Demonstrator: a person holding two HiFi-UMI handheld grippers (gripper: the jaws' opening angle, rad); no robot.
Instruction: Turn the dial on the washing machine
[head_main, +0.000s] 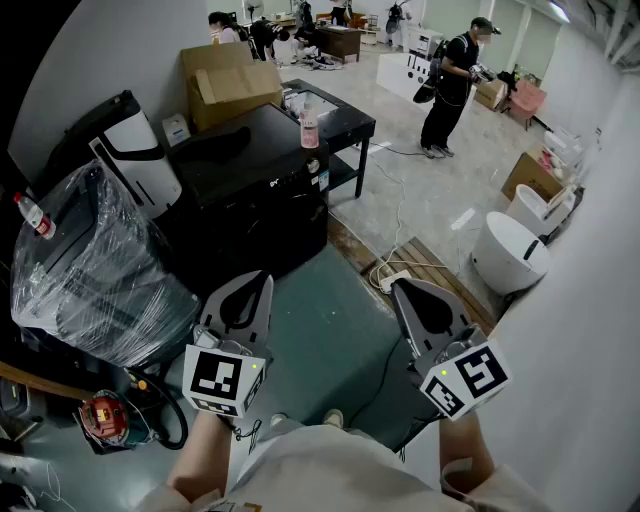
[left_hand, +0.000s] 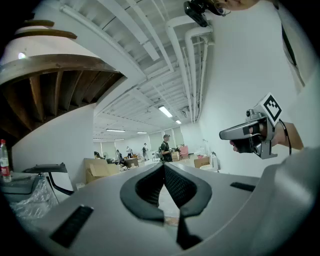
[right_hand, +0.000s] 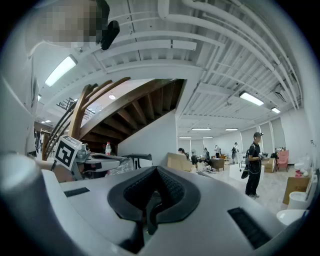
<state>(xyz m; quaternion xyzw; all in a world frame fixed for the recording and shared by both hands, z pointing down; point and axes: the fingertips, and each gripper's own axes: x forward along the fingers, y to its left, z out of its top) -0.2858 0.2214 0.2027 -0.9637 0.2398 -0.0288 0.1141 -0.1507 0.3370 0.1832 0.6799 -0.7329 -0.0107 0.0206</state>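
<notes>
- Dial and washing machine cannot be picked out in any view. The white boxy units (head_main: 408, 68) far across the floor (head_main: 330, 320) may be appliances, but that cannot be told.
- Left gripper (head_main: 266, 278) and right gripper (head_main: 396, 286) are both closed on nothing, held level above the floor.
- Such a dial is likely rigid, with stiff clicks, and best pinched across its rim.
</notes>
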